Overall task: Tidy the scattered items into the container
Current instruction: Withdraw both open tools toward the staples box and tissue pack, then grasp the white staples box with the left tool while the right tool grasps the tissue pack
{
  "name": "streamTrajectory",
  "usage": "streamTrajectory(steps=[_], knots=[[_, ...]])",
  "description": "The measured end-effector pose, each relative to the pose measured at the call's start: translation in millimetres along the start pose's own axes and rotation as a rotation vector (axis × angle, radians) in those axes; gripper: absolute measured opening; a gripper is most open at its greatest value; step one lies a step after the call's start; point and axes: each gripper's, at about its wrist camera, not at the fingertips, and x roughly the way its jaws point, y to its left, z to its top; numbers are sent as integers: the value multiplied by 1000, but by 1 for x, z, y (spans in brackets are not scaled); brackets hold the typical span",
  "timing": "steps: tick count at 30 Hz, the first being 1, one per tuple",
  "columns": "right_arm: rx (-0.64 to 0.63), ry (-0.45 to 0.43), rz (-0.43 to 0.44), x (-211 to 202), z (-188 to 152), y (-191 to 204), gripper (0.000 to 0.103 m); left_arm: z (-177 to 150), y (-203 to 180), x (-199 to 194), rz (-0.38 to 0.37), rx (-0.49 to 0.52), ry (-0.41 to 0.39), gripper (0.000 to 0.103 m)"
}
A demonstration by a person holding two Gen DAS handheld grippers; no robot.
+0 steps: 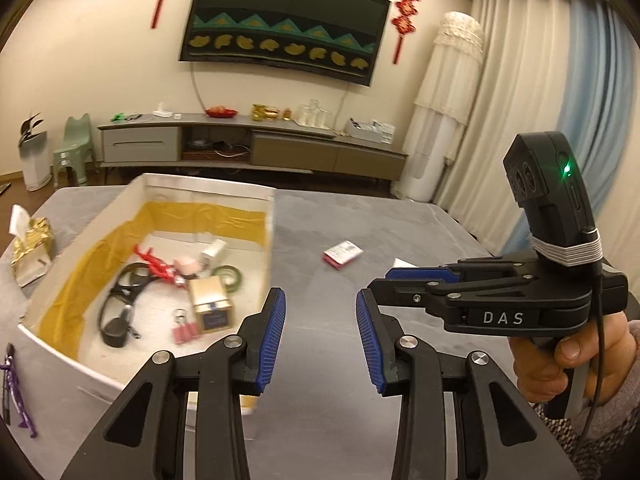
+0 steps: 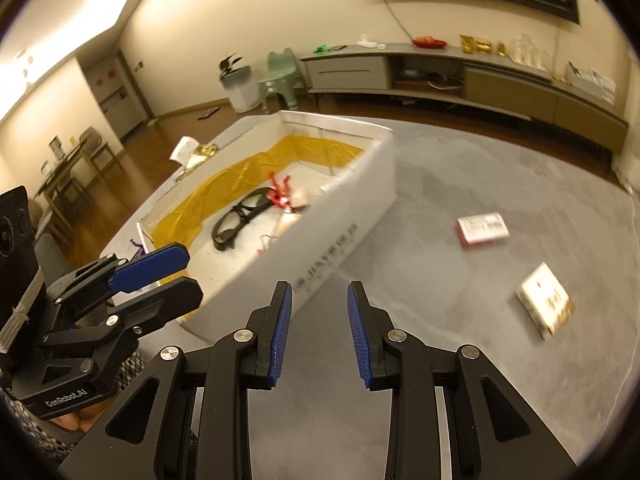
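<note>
The white box (image 1: 273, 236) with yellow lining stands at the table's left and holds black glasses (image 1: 124, 300), a red figure (image 1: 156, 264), a gold box (image 1: 210, 304), a green tape ring (image 1: 230, 276) and a pink keyring (image 1: 184, 330). A red-and-white pack (image 1: 342, 254) (image 2: 482, 229) lies on the grey table right of the box. A white-and-gold flat box (image 2: 546, 300) lies nearer, further right. My left gripper (image 1: 322, 320) (image 2: 188, 276) hovers open and empty by the box's near right corner. My right gripper (image 2: 320, 320) (image 1: 384, 280) is open and empty over bare table beside the box wall (image 2: 340, 220).
A gold tissue pack (image 1: 32, 248) sits left of the box and a purple item (image 1: 14, 392) lies at the near left edge. A hand (image 1: 560, 360) holds the right gripper's handle. Beyond the grey table (image 1: 400, 220) stand a TV cabinet (image 1: 256, 148) and curtains.
</note>
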Motion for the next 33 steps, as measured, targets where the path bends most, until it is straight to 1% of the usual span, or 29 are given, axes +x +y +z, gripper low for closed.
streamTrajectory(steps=[4,6,9,11,13,15,17,19,21,27,30,33], knots=[[58,-10,-16,-12,-15,-27,34,3,-23,15,-35,24,34,42],[90,-11,-27,-16,-22,-43,35,5,-34,25,-48,30,54,45],[128,-14,-52,-20,-31,-67,36,10,-47,41,-71,30,79,47],[156,-20,-66,-22,-35,-81,38,15,-54,55,-82,35,95,53],[192,-27,-81,-24,-39,-99,39,20,-58,68,-98,33,112,56],[213,-32,-92,-26,-42,-111,41,25,-60,83,-105,22,129,57],[224,-37,-120,-26,-43,-125,47,29,-61,99,-118,10,146,58],[218,-36,-148,-25,-42,-134,49,33,-62,115,-115,-2,162,61],[202,-27,-176,-22,-40,-143,51,35,-64,135,-112,-6,180,62],[67,8,-246,-9,-27,-162,54,42,-66,199,-41,17,226,62],[-50,25,-280,1,-20,-169,57,47,-67,228,-27,31,234,62],[-148,51,-310,16,-15,-176,58,52,-67,253,-36,49,250,62]])
